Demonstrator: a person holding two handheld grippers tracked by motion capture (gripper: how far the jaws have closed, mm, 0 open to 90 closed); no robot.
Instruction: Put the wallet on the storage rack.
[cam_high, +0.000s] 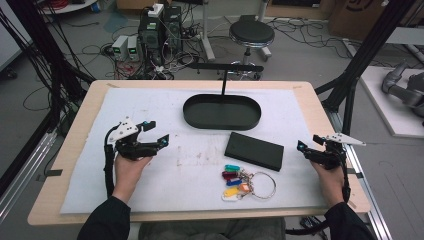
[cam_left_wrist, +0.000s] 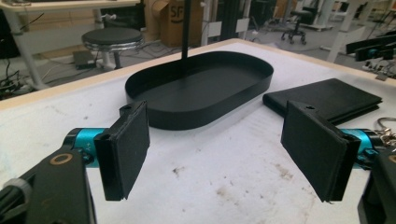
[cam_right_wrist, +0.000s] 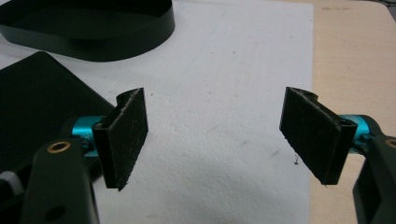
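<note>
A black oval tray (cam_high: 221, 124) lies at the back middle of the white mat (cam_high: 165, 190). In front of it, to the right, is a flat black wallet (cam_high: 253, 150). A key ring with coloured tags (cam_high: 240, 182) lies nearer the front edge. My left gripper (cam_high: 157, 131) hovers open at the left of the mat, facing the tray (cam_left_wrist: 205, 116) and the wallet (cam_left_wrist: 327, 95); nothing is between its pads (cam_left_wrist: 126, 149). My right gripper (cam_high: 308, 142) is open at the mat's right edge, with the wallet (cam_right_wrist: 37, 102) to its left and the tray (cam_right_wrist: 116, 42) beyond. Its jaws stand wide apart over bare mat.
A thin black post (cam_high: 223, 82) rises just behind the tray. The wooden table edge (cam_high: 352, 190) runs close beside my right hand. A round stool (cam_high: 251, 34), computer boxes (cam_high: 155, 30) and cables are on the floor beyond the table.
</note>
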